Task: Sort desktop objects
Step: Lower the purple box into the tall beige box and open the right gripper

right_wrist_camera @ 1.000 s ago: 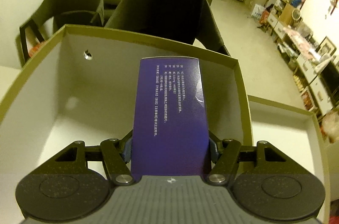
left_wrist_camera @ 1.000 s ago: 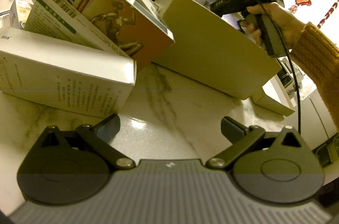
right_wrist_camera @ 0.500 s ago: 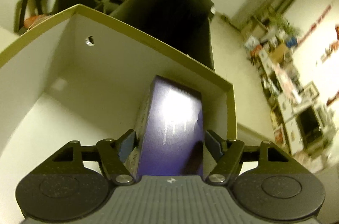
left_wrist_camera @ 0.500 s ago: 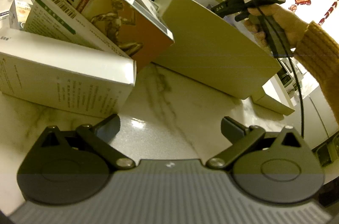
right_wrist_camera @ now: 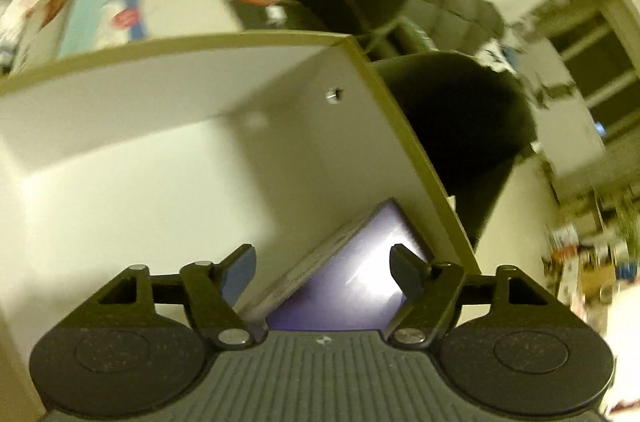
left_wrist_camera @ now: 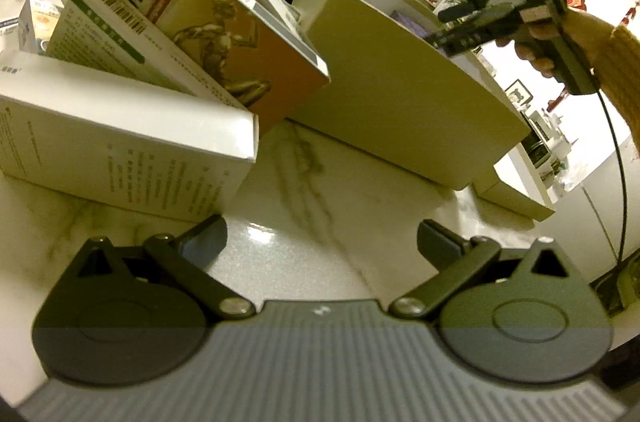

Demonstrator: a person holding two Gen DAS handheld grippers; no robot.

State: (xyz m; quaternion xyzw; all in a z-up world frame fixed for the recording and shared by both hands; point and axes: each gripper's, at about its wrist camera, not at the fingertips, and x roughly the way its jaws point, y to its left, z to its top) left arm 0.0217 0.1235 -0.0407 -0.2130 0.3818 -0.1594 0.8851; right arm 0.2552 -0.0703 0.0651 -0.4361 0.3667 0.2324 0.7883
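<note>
Upper left of the left wrist view: the orange medicine box (left_wrist_camera: 208,22) bears the large characters "散片"; other print is unreadable.

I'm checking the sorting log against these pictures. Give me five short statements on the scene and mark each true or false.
1. The purple box lies inside the open beige box. True.
2. The right gripper clamps the purple box. False: its jaws have just been opening and stand clear of it.
3. The left gripper holds a medicine box. False: it is open and empty.
4. Medicine boxes lean in a pile on the marble table. True.
5. The beige box is lidded. False: it is open.
</note>
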